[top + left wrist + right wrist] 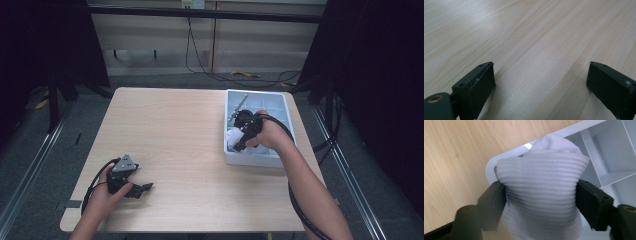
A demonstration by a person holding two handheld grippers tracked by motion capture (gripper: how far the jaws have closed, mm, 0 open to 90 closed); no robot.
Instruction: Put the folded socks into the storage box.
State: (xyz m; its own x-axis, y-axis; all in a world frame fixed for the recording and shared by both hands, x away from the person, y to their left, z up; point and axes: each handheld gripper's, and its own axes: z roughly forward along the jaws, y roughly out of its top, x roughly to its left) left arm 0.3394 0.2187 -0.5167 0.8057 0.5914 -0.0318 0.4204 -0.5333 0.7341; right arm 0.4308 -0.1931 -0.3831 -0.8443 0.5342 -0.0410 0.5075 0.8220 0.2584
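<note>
Over the white divided tray [282, 102], the right gripper [541, 197] pinches a ribbed white sock [544, 195]. Left gripper [540, 85] rests on the table [190, 150], jaws spread wide.

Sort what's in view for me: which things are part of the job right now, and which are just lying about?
In the job:
- right tool, shut on the white ribbed sock
- white divided tray, under the sock

Idle or lying about:
- left tool, open over bare table
- floor cables
</note>
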